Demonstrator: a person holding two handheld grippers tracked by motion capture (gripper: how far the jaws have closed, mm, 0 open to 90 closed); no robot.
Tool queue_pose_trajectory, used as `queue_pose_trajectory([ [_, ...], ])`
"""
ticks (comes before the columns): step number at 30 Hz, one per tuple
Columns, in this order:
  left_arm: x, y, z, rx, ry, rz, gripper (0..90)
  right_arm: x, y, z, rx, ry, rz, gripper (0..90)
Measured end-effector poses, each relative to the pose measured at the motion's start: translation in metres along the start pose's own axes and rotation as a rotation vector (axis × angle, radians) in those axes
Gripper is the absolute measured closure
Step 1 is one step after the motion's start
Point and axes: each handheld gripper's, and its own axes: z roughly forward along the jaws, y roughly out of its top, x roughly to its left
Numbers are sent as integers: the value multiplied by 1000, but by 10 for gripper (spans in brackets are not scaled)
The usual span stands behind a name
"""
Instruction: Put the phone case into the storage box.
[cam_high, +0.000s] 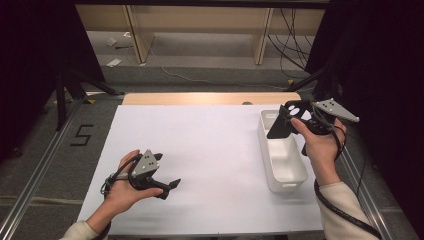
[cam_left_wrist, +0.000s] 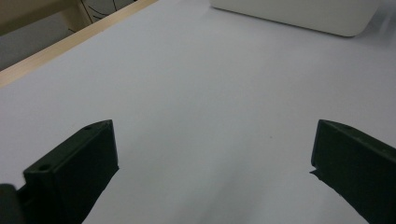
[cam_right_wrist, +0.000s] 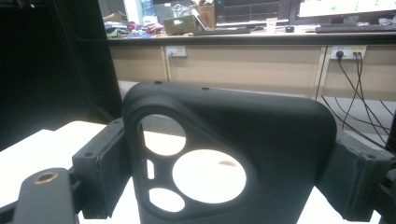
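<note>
A black phone case (cam_high: 284, 121) with round camera cut-outs hangs in the air over the far end of a white bin (cam_high: 290, 184), and my right gripper (cam_high: 296, 120) is shut on it. In the right gripper view the phone case (cam_right_wrist: 280, 140) stands upright between the two jaws, and both pads (cam_right_wrist: 105, 172) press on its sides. My left gripper (cam_high: 167, 171) rests low over the white table top (cam_high: 210, 145) at the front left. Its jaws stand wide apart with nothing between them, as the left gripper view (cam_left_wrist: 215, 158) also shows.
The white bin (cam_left_wrist: 299, 14) stands lengthwise along the table's right side. A strip of wooden table edge (cam_high: 210, 98) runs along the far side. Beyond it are floor, cables and wooden furniture legs. Dark curtains flank both sides.
</note>
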Motion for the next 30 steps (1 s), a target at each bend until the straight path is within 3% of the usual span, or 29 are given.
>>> queue_pose_trajectory([
  [30, 0, -1, 1, 1, -1, 0, 0, 0, 0, 10, 65, -5, -42, 159],
])
